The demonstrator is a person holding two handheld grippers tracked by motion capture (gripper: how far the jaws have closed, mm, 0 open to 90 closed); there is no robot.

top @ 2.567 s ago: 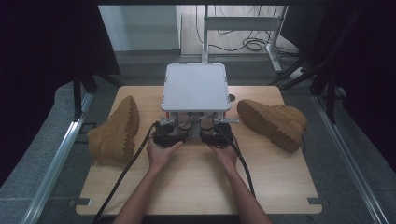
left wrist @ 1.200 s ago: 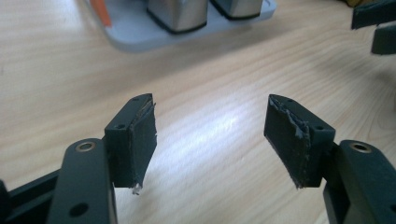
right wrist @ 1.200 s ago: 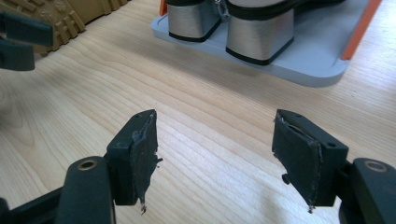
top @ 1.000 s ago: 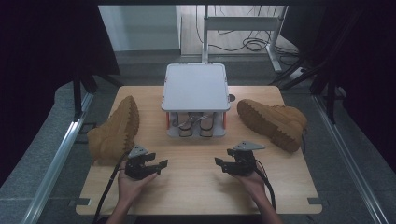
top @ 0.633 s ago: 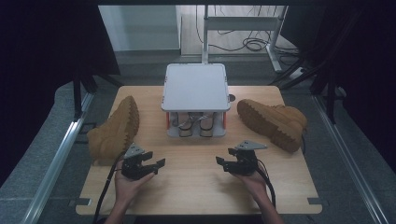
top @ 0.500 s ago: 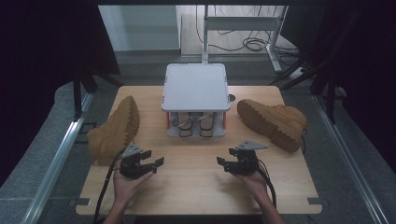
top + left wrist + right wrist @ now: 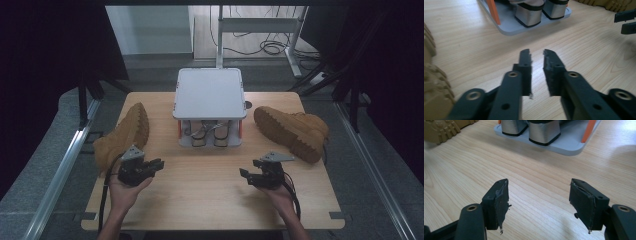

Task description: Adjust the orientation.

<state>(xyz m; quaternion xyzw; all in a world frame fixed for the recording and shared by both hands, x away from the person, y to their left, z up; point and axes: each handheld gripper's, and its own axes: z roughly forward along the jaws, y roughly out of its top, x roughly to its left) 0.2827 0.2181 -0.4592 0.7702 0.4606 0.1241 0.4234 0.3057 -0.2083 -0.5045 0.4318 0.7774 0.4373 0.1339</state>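
My left hand-held gripper [image 7: 150, 167], nearly closed and empty, sits just beside the left boot [image 7: 122, 136] at the surface's left edge; my right hand-held gripper [image 7: 250, 176] gapes wide.

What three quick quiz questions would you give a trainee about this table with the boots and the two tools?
1. True or false: the right tool is clamped on the right boot.
2. What stands on the table between the left boot and the right boot? A) a grey rack B) a bowl C) a laptop
3. Compare the left tool with the right tool: whose jaws stand wider apart?
Key: 1 false, it is empty and apart from the boot; 2 A; 3 the right tool.
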